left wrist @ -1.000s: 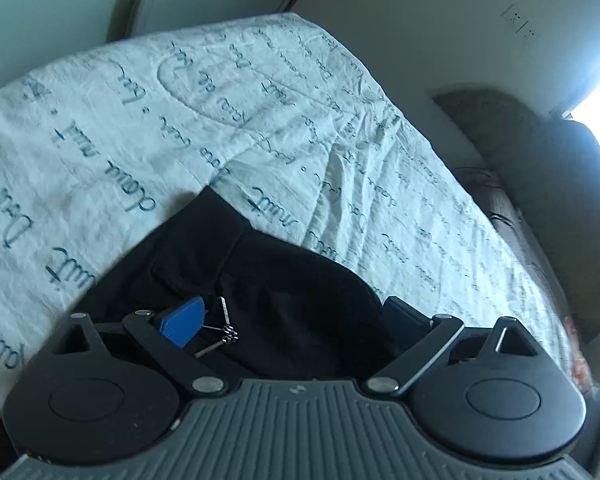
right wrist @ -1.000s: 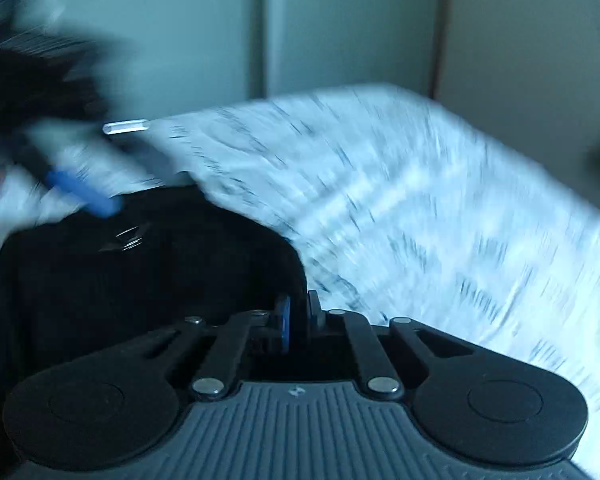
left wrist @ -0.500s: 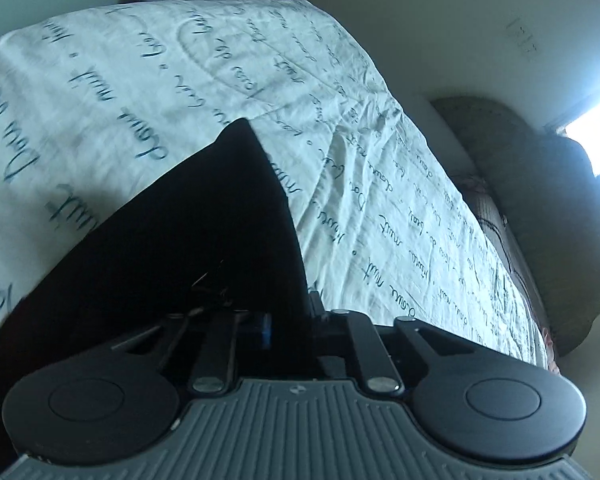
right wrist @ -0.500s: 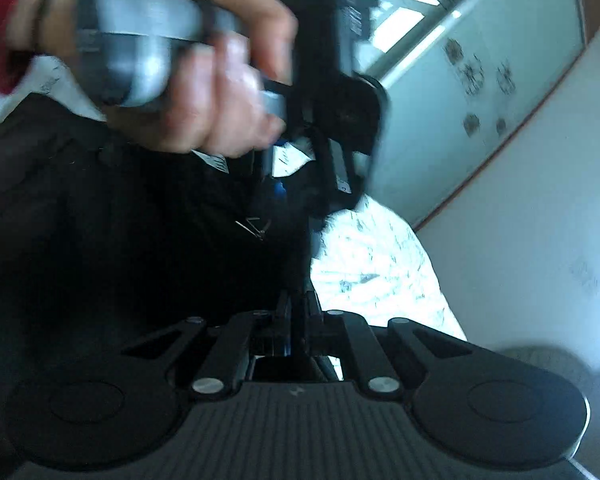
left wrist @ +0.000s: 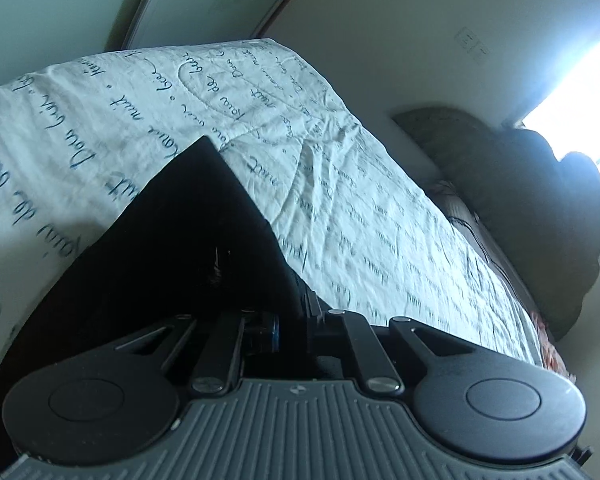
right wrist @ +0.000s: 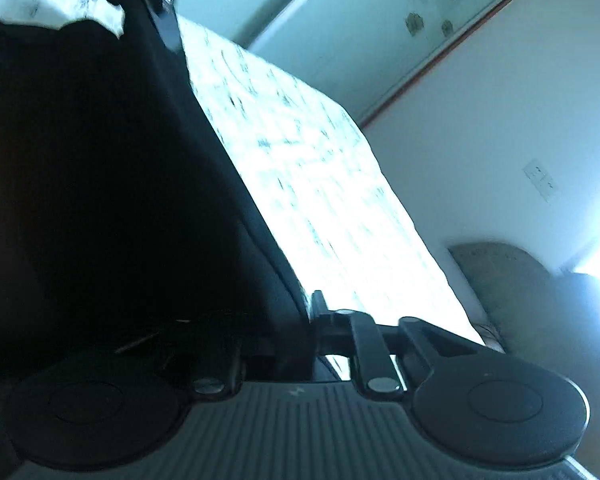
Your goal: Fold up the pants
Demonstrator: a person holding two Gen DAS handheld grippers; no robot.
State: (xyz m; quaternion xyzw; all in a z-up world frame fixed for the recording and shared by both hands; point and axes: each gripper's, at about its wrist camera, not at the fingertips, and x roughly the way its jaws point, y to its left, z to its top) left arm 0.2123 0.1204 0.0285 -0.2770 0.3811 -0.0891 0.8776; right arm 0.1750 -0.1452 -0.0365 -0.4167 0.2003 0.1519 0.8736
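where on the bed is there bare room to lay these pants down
Free: the white script-print bedspread between the black pants and the wall-side edge, and the stretch toward the foot. Crowded: the near side, where the left gripper and right gripper hold the pants.

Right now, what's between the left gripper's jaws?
Black pants fabric is pinched in the shut left gripper, stretching forward over the script-printed bedspread. The left wrist view shows it.

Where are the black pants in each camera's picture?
Left wrist: the black pants fill the lower left, rising to a point above the tongs.
Right wrist: the pants cover the whole left half.
Shared landmark: the white bedspread with writing lies just right of the pants in both.
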